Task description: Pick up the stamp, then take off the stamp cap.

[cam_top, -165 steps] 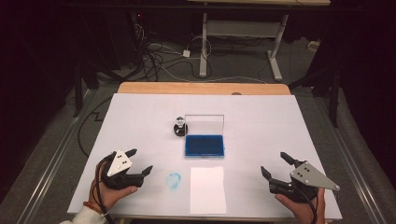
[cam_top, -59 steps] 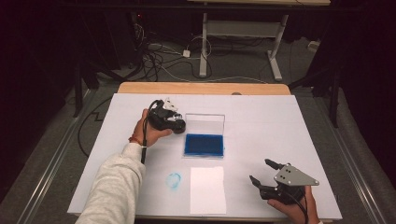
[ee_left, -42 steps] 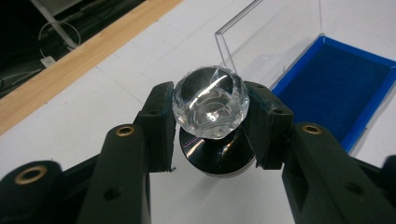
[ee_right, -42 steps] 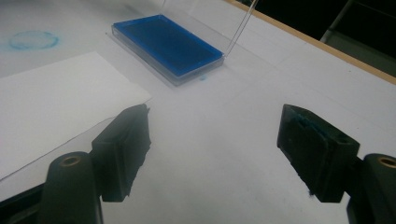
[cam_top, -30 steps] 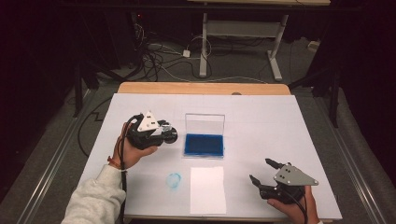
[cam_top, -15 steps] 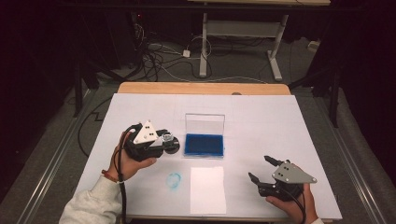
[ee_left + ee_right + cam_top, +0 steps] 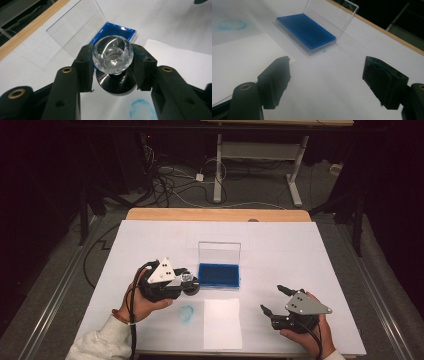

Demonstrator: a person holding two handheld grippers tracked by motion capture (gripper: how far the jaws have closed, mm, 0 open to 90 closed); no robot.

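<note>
You are holding the stamp, a clear faceted knob on a black round base, squeezed by its knob between the jaws of your left gripper. It is hanging just left of the blue ink pad, whose clear lid is standing open at the far side. A moment ago the stamp was farther left and a little farther from you; five seconds back it was standing on the table beside the pad with your left gripper near the front edge. The smudged blue ring on the white table cover is lying just nearer than the stamp, with the white paper sheet right of it. Your right gripper is resting near the front right, its jaws wide apart with nothing between them, having just been opening further.
</note>
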